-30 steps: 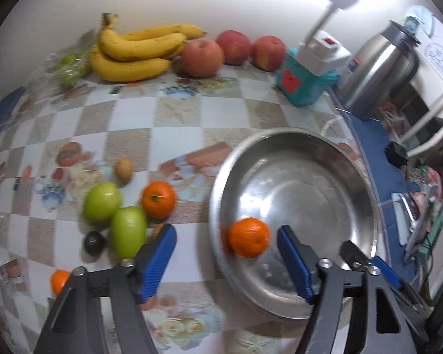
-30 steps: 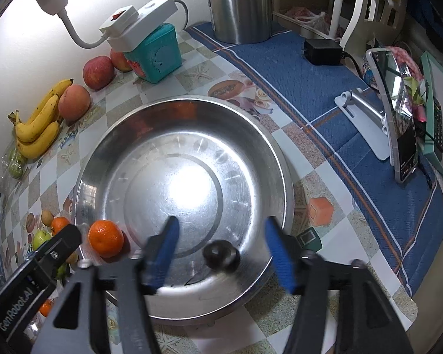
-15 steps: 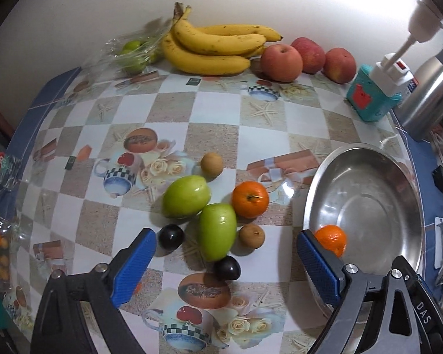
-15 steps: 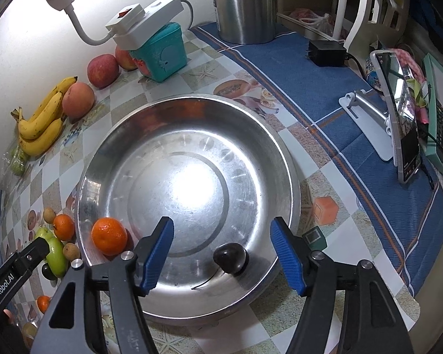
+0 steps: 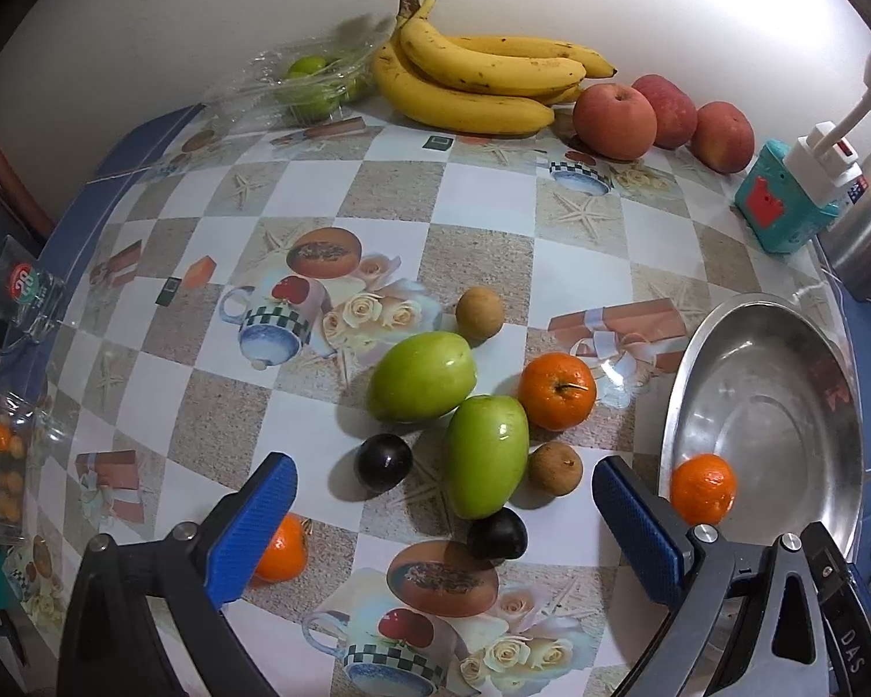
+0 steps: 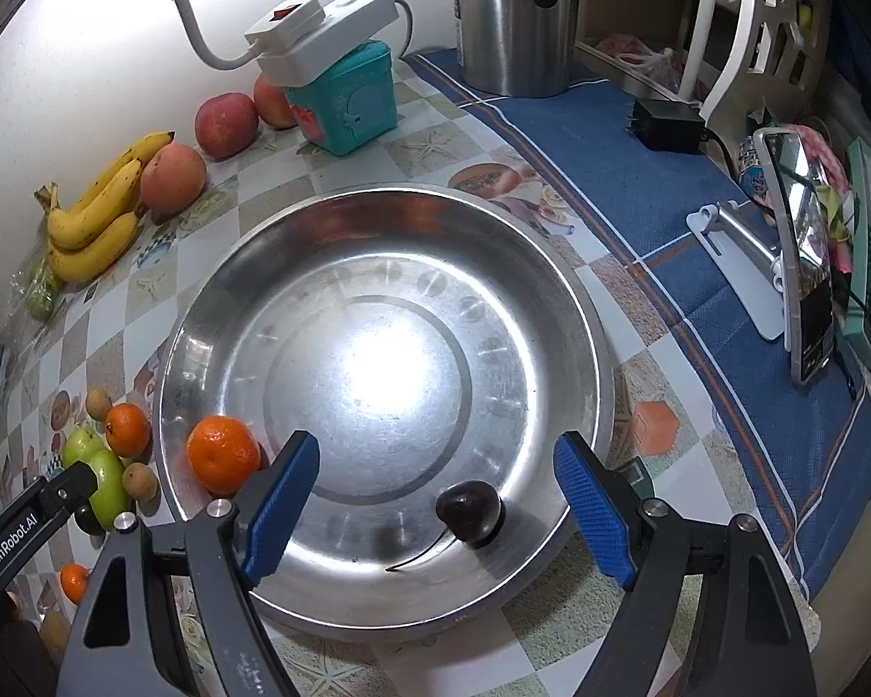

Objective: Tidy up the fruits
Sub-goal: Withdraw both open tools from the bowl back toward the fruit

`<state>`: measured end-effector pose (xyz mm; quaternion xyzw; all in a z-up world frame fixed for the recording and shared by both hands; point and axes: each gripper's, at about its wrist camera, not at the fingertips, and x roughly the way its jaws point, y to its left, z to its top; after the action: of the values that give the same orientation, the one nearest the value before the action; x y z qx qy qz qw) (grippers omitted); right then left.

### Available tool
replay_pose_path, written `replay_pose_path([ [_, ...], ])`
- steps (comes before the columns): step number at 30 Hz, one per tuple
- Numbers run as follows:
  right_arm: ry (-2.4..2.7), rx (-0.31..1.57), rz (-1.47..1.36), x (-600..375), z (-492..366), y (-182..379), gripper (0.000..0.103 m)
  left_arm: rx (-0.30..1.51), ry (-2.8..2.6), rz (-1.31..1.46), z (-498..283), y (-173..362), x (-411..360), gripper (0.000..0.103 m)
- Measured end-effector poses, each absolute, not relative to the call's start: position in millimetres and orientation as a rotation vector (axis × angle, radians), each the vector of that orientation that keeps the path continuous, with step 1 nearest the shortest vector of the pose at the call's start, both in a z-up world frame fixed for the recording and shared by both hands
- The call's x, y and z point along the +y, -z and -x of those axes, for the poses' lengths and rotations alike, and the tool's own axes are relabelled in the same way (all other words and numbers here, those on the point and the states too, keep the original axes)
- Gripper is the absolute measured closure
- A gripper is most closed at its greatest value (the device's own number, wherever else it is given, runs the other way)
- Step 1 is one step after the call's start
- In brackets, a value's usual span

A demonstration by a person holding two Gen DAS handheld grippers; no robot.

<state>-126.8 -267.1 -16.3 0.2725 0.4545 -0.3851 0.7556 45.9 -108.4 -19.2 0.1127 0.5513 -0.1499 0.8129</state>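
Both grippers were opening, empty: left [image 5: 441,514] over worktop fruit, right [image 6: 435,488] above plum [image 6: 470,511] in bowl [image 6: 580,302]. Tight cluster; left would probably knock neighbours rolling.

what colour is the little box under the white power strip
Teal box, with a red mark on one side; clearest in the right wrist view.

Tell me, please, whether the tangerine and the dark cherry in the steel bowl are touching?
Apart: the right wrist view shows bare bowl metal between the tangerine and the cherry.
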Motion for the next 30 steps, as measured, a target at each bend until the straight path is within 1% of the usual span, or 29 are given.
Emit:
replay_pose_path([
  [3,0.836,0.998,-0.584,-265.1,124.8,16.9,0.019,1.173,0.320,-0.253,-45.7,20.2,-107.6,0.000],
  [4,0.836,1.003,-0.579,-264.4,123.7,17.1,0.015,1.172,0.318,-0.259,-45.7,20.5,-107.0,0.000],
  [5,0.833,1.004,-0.578,-264.0,122.9,17.4,0.006,1.172,0.316,-0.263,-45.7,20.9,-106.1,0.000],
  [6,0.828,1.004,-0.578,-263.8,122.4,17.5,0.004,1.170,0.315,-0.266,-45.7,21.0,-104.9,0.000],
  [13,0.814,1.030,-0.549,-256.3,116.6,18.4,0.004,1.161,0.279,-0.270,-49.5,19.7,-88.1,0.000],
  [21,0.758,0.994,-0.525,-239.5,108.1,11.2,0.004,1.125,0.228,-0.287,-49.7,14.7,-63.1,0.000],
  [30,0.660,0.999,-0.486,-206.2,91.1,9.1,0.004,1.121,0.178,-0.224,-49.1,8.0,-27.8,0.000],
])
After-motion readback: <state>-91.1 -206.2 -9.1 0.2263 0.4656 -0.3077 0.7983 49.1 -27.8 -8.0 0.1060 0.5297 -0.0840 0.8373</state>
